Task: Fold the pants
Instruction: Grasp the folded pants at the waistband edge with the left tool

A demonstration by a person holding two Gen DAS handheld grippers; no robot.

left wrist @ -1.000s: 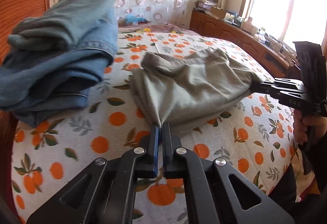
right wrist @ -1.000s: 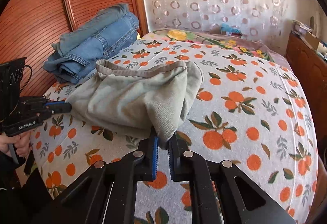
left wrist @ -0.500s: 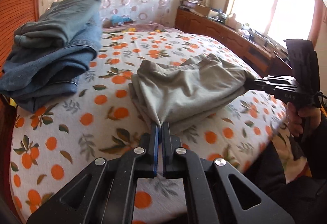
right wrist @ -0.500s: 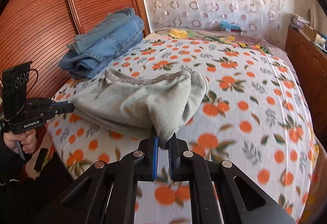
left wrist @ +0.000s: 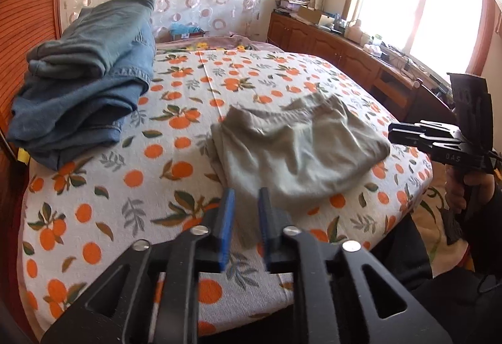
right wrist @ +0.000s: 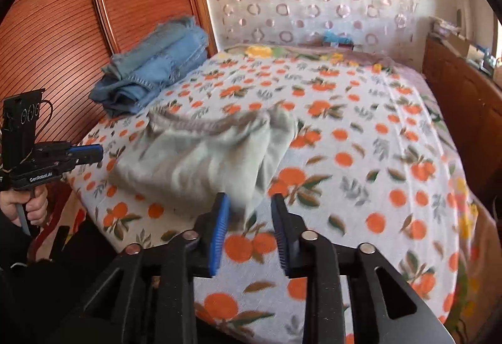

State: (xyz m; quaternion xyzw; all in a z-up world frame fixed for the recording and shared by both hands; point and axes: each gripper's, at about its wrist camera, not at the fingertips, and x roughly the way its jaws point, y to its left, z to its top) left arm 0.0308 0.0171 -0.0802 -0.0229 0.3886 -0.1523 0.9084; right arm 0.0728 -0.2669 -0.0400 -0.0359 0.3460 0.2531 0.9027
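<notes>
Pants (left wrist: 298, 149) lying folded on bed (left wrist: 188, 87), near jeans (left wrist: 84, 77) | handling: soft, light, likely slumping; hems and waistband looking best for gripping | left gripper (left wrist: 246, 212) opening, pads apart, cloth edge between, unpressed | right gripper (right wrist: 249, 218) opening, likewise releasing.

Right view is motion-blurred: pants (right wrist: 200, 162) edges smear. Windowsill clutter (left wrist: 360, 27) too small to identify (glare too). Hand (left wrist: 470, 190) holding right gripper (left wrist: 392, 132) cut by frame edge.
</notes>
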